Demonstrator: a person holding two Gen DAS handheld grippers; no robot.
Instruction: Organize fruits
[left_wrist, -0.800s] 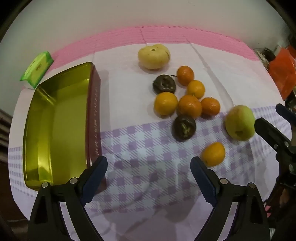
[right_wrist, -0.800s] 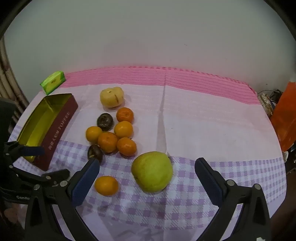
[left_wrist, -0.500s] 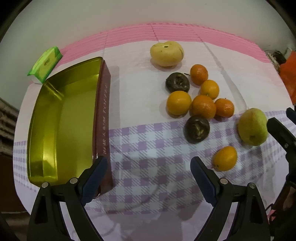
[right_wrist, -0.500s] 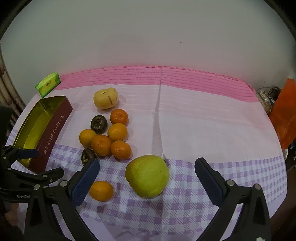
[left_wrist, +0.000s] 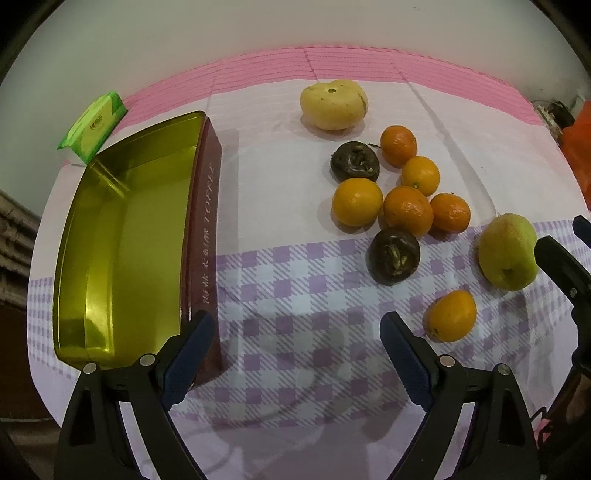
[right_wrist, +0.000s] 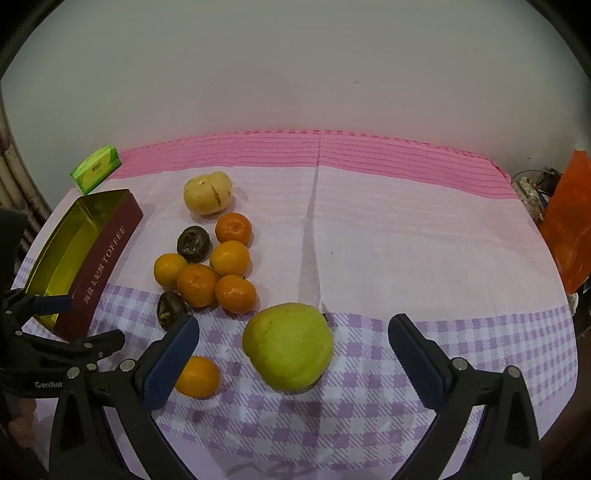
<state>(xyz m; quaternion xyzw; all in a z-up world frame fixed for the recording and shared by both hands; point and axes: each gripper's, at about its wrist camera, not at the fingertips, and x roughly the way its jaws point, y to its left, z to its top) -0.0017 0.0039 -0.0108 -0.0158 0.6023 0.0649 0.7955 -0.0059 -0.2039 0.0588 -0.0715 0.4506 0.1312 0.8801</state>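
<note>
A cluster of oranges (left_wrist: 407, 210) with two dark fruits (left_wrist: 393, 255) lies mid-table. A yellow fruit (left_wrist: 333, 105) sits behind them, a lone orange (left_wrist: 450, 315) in front. A green guava (right_wrist: 288, 346) lies just ahead of my right gripper (right_wrist: 293, 349), which is open and empty with the guava between its fingers. My left gripper (left_wrist: 295, 345) is open and empty over the checked cloth, beside the open gold toffee tin (left_wrist: 122, 240). In the right wrist view the tin (right_wrist: 107, 251) sits at the left.
A green packet (left_wrist: 94, 127) lies behind the tin near the wall. An orange bag (right_wrist: 569, 221) and clutter stand at the table's right edge. The table's front edge is close below both grippers.
Both grippers have moved forward slightly and to the left; the fruits and tin sit a little further right in the left view. The guava now lies between the right gripper's fingers.
</note>
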